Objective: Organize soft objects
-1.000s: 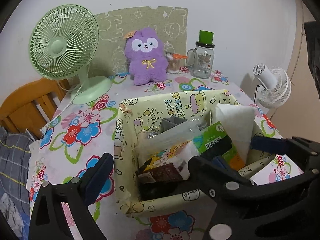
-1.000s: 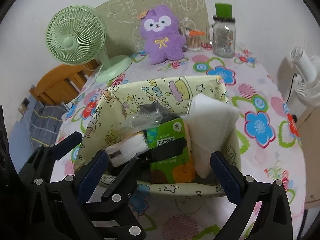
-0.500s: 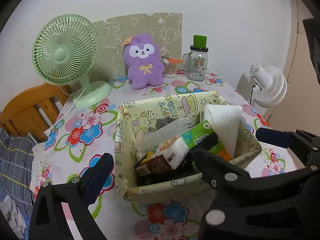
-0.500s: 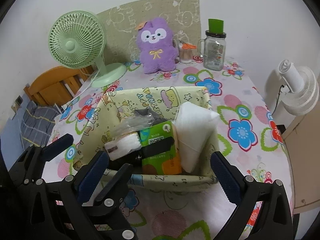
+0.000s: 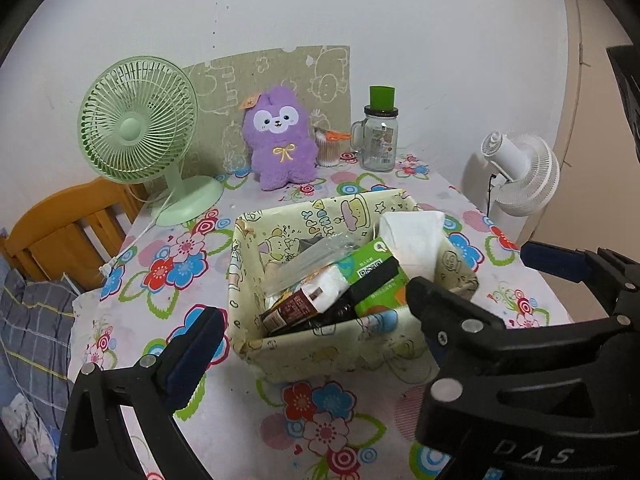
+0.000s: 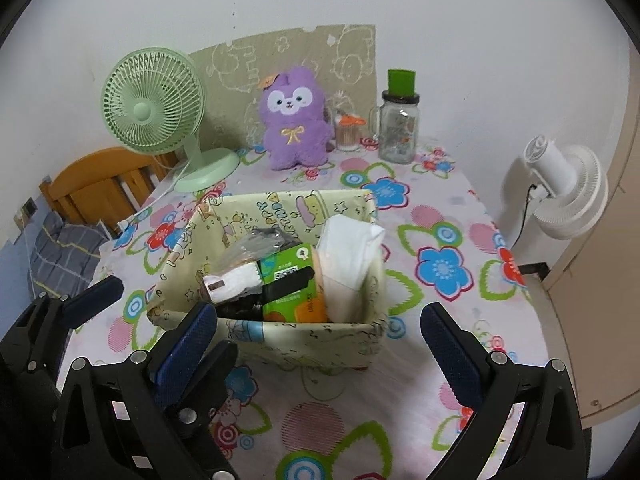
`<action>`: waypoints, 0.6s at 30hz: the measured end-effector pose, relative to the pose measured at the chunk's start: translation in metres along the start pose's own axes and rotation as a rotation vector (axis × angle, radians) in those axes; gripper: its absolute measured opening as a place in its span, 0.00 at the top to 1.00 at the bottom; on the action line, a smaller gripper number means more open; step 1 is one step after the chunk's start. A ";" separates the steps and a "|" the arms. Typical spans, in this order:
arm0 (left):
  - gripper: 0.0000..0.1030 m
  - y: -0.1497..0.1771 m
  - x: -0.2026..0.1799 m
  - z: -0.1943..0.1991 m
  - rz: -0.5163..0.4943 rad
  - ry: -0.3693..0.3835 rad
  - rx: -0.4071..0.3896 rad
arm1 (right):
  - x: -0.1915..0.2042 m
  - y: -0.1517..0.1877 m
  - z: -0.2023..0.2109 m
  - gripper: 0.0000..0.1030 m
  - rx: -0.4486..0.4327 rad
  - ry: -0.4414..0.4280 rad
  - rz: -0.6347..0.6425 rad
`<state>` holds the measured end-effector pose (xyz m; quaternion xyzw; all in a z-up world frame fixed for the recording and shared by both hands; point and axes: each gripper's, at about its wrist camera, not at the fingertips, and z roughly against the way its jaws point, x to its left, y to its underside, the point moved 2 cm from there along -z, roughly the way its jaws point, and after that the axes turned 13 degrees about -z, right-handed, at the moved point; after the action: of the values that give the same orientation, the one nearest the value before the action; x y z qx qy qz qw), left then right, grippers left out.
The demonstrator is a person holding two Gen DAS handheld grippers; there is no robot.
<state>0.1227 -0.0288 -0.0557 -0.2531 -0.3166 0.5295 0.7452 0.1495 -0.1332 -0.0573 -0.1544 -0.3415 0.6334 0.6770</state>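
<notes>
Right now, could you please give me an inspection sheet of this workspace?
Surface: floral tablecloth, flat.
Job's things: fabric bin mid-table, packed with tissue packs and white cloth; purple plush upright at the back.
Clutter: green fan, glass jar, cotton-swab cup.
Grippers: left hand-held gripper and right hand-held gripper both open, holding nothing, near the bin.
Cables: green fan's cord trails off the table edge; white fan's lead.
Surroundings: white fan, wooden chair, wall.
</notes>
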 end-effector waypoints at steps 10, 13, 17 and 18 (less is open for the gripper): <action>0.00 0.006 -0.008 0.026 -0.007 -0.004 -0.029 | -0.006 0.009 0.029 0.00 -0.065 0.020 0.008; 0.00 0.009 -0.007 0.033 0.000 -0.005 -0.035 | -0.007 0.011 0.035 0.00 -0.080 0.029 0.010; 0.00 0.013 -0.003 0.041 0.015 -0.014 -0.041 | -0.011 0.014 0.046 0.00 -0.109 0.039 0.012; 0.00 0.015 -0.002 0.042 0.020 -0.016 -0.042 | -0.012 0.015 0.048 0.00 -0.117 0.040 0.012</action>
<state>0.0816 -0.0245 -0.0381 -0.2675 -0.3310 0.5321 0.7319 0.1070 -0.1533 -0.0354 -0.2084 -0.3635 0.6131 0.6697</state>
